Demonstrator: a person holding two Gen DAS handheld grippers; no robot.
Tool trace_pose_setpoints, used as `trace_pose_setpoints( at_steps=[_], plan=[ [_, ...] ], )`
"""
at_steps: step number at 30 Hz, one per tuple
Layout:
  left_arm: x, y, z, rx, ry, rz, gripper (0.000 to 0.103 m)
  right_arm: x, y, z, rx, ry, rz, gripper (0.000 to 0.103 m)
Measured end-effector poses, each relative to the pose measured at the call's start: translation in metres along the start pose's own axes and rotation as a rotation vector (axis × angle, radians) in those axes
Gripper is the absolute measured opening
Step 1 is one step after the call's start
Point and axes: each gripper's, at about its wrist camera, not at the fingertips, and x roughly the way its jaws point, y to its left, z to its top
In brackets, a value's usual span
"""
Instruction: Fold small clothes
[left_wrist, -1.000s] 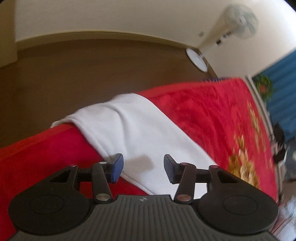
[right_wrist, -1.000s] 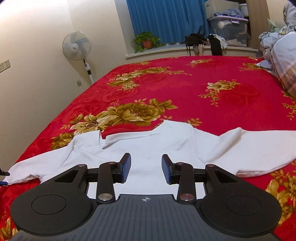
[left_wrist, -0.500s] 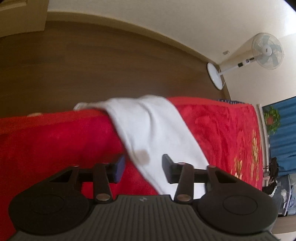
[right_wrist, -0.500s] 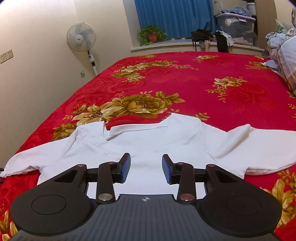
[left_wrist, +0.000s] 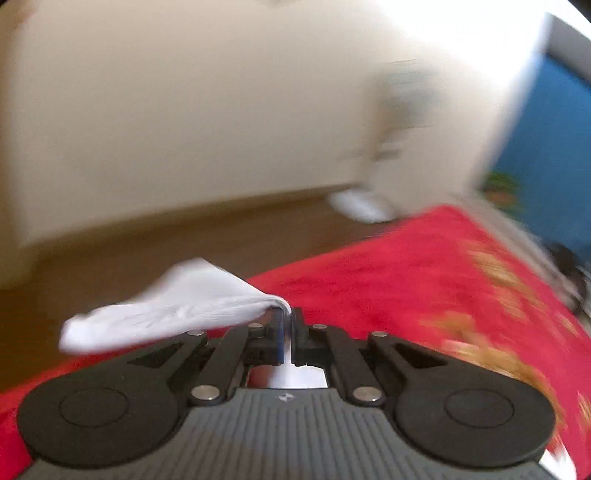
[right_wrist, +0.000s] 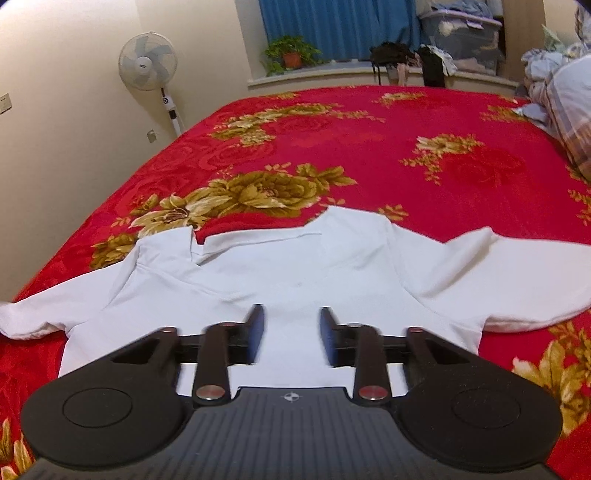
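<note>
A white collared shirt (right_wrist: 295, 273) lies flat on the red flowered bedspread (right_wrist: 369, 147), collar away from me, sleeves spread left and right. My right gripper (right_wrist: 291, 336) is open and empty, hovering over the shirt's lower body. My left gripper (left_wrist: 287, 325) is shut on the end of the shirt's left sleeve (left_wrist: 173, 310), which sticks out to the left of the fingers, lifted off the bed near its edge. The left wrist view is blurred by motion.
A standing fan (right_wrist: 147, 68) is by the wall left of the bed. A potted plant (right_wrist: 288, 55), bags and storage boxes (right_wrist: 461, 33) line the window ledge. Bedding (right_wrist: 565, 96) is piled at the far right. Wooden floor (left_wrist: 147, 243) lies beyond the bed edge.
My left gripper has closed on the sleeve end and lifted it, swinging upward toward the wall. My right gripper has stayed open and moved slightly closer over the shirt.
</note>
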Motion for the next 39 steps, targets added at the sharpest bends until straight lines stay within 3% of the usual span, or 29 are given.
trace_pose_setpoints(
  at_steps=[2,3,6,8,9,11,16,18,22,24,28,30,33,36,37,38,39],
  plan=[
    [-0.032,-0.055,-0.016,0.114,-0.037,-0.211,0.003,0.002,-0.003,-0.001,0.018,0.007,0.004,0.015],
    [-0.049,-0.083,-0.028,0.172,-0.029,-0.351,0.003,0.003,-0.004,-0.001,0.024,0.010,0.004,0.015],
    [-0.082,-0.146,-0.068,0.353,0.120,-0.732,0.009,0.006,-0.009,-0.003,0.045,0.018,0.011,0.016],
    [-0.089,-0.163,-0.089,0.431,0.188,-0.837,0.012,0.009,-0.014,-0.004,0.082,0.035,0.030,0.016],
    [-0.086,-0.164,-0.093,0.446,0.217,-0.846,0.015,0.011,-0.017,-0.005,0.100,0.043,0.039,0.017],
    [-0.071,-0.158,-0.092,0.439,0.240,-0.772,0.015,0.014,-0.021,-0.005,0.135,0.055,0.051,0.017],
    [-0.018,-0.132,-0.086,0.375,0.344,-0.481,0.015,0.026,-0.030,-0.008,0.199,0.091,0.059,0.020],
    [-0.002,-0.125,-0.086,0.375,0.383,-0.419,0.015,0.035,-0.036,-0.011,0.250,0.113,0.076,0.020],
    [0.014,-0.113,-0.081,0.387,0.434,-0.386,0.017,0.047,-0.049,-0.015,0.381,0.123,0.113,0.020],
    [0.021,-0.109,-0.087,0.414,0.471,-0.379,0.018,0.051,-0.055,-0.014,0.429,0.113,0.127,0.027],
    [0.023,-0.109,-0.102,0.524,0.548,-0.294,0.018,0.067,-0.055,-0.007,0.425,0.098,0.144,0.033],
    [0.027,-0.107,-0.105,0.520,0.568,-0.285,0.018,0.080,-0.059,-0.007,0.431,0.117,0.129,0.041],
    [0.028,-0.107,-0.107,0.502,0.560,-0.290,0.018,0.101,-0.065,-0.010,0.489,0.153,0.140,0.041],
    [0.027,-0.103,-0.101,0.471,0.551,-0.306,0.018,0.112,-0.065,-0.008,0.508,0.133,0.166,0.040],
    [0.026,-0.101,-0.099,0.462,0.548,-0.312,0.018,0.115,-0.063,-0.006,0.504,0.126,0.181,0.036],
    [0.026,-0.102,-0.097,0.456,0.544,-0.319,0.018,0.117,-0.062,-0.004,0.500,0.117,0.196,0.016],
    [0.026,-0.103,-0.096,0.451,0.538,-0.326,0.019,0.118,-0.061,-0.002,0.493,0.103,0.212,0.003]
  ],
)
